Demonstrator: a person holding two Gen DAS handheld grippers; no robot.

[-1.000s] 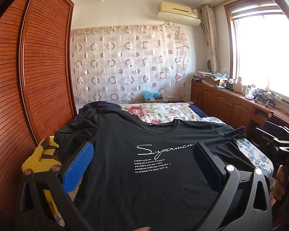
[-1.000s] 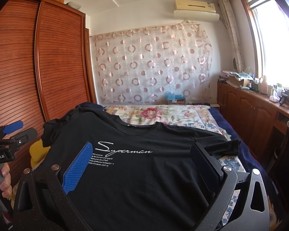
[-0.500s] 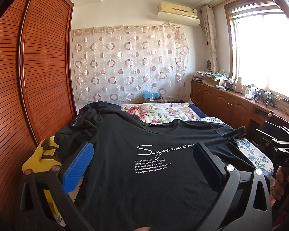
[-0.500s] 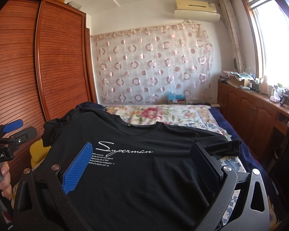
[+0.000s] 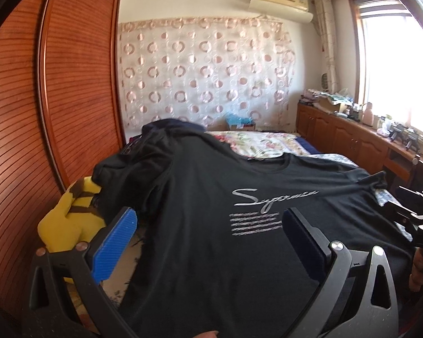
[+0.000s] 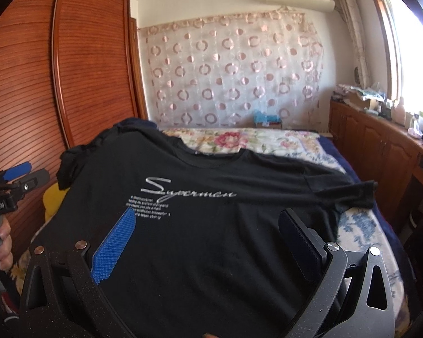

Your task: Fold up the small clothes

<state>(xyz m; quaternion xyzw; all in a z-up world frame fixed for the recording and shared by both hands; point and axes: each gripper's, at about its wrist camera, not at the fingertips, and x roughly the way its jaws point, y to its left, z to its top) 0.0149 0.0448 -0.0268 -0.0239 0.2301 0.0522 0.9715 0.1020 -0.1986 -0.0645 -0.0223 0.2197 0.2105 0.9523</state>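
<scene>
ahead of both tools a black t-shirt [image 5: 217,225] lies spread face up on the bed [image 6: 361,225], collar away, long axis running forward; the left tool [image 5: 208,231] and right tool [image 6: 206,233] hover spread wide and empty, the left nearer the bunched left sleeve [image 5: 127,169]

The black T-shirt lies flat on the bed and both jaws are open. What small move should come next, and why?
Probably lower both grippers to the near hem. The black T-shirt lies spread, print up, unfolded. The left gripper and right gripper hover above it, jaws wide and holding nothing, so a grasp must come first.
</scene>
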